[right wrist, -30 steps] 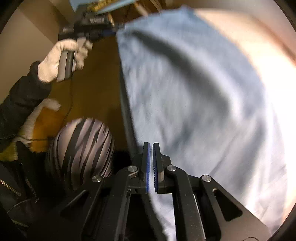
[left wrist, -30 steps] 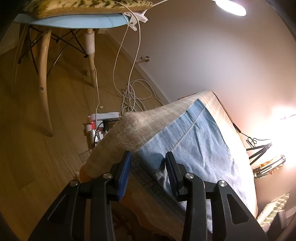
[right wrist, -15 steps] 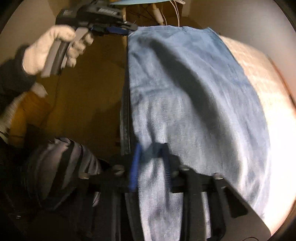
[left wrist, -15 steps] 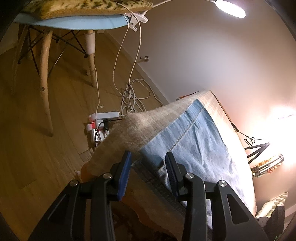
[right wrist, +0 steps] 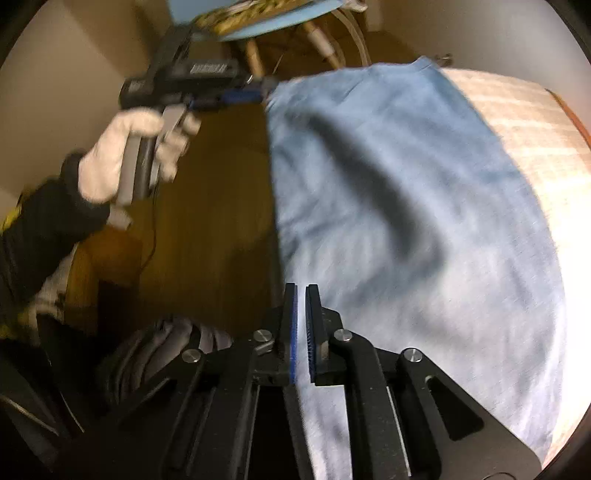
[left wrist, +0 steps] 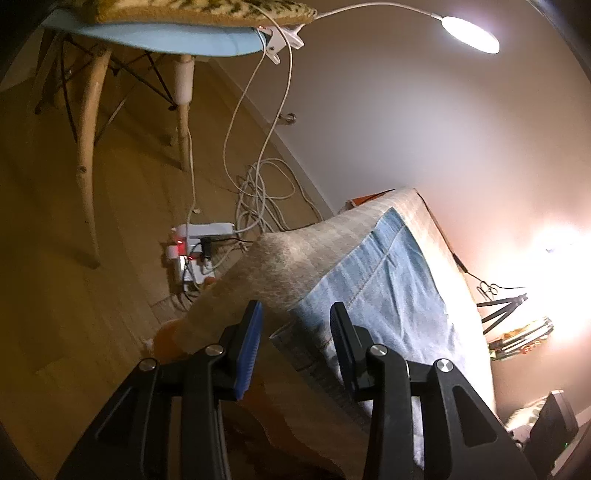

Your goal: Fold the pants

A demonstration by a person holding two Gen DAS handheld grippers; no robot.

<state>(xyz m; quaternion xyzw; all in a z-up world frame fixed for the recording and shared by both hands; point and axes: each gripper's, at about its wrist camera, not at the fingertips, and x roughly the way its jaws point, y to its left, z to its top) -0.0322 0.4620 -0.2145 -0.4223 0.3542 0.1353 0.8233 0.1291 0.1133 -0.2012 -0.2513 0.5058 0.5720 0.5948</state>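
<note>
Denim in pale blue, the pants (right wrist: 406, 229) lie spread flat over a beige woven blanket (left wrist: 295, 258) on a raised surface, their long axis running away from the right gripper (right wrist: 301, 332) toward the left gripper (right wrist: 243, 98) at the far corner. In the right wrist view, the right gripper's fingers (right wrist: 290, 332) stand pressed nearly together on the near left edge of the cloth, apparently pinching it, though blur leaves the hold uncertain. In the left wrist view, the left gripper (left wrist: 295, 332) has its blue-padded fingers (left wrist: 249, 343) spread apart, with the seamed corner of the pants lying between them, not clamped. Both grippers work the same long edge, one at each end; the right looks the readier to lift. A chair (left wrist: 147, 37), a clip lamp (left wrist: 469, 35) and a power strip (left wrist: 203, 236) occupy the wooden floor beyond.
</note>
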